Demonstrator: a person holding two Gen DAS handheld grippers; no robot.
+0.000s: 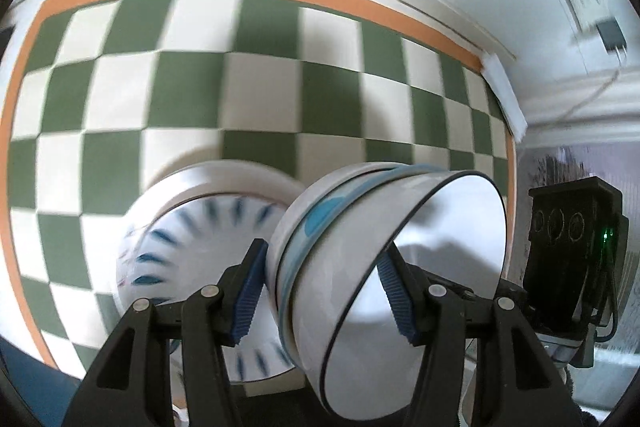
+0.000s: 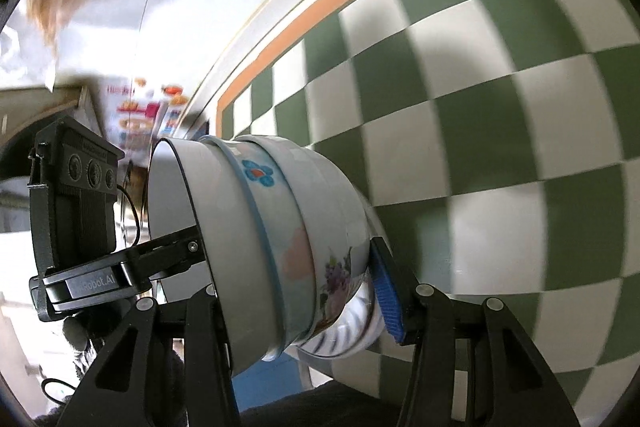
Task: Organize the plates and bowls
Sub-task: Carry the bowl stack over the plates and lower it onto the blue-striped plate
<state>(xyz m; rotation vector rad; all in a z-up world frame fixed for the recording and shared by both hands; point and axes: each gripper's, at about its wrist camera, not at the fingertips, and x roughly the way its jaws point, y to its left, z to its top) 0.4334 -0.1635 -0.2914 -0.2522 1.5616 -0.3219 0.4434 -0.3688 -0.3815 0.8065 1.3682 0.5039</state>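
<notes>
I'm clamping the bowl stack (image 1: 360,267) from both sides: left fingers (image 1: 326,291) and right fingers (image 2: 300,291) gripping it, tilted toward 1 o'clock above the checkered counter (image 1: 240,87).

Open checkered cloth (image 1: 256,87) beyond bowls (image 1: 360,247)

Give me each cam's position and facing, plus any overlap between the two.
Left wrist: sits on the left gripper, looks steeply down at the checkered cloth; its fingers clamp the bowl stack, the right gripper at the frame's right.
Right wrist: sits on the right gripper, looks obliquely down over the cloth; the left gripper at the left.
Shared: bowl stack, cloth, blue-patterned plate.
</notes>
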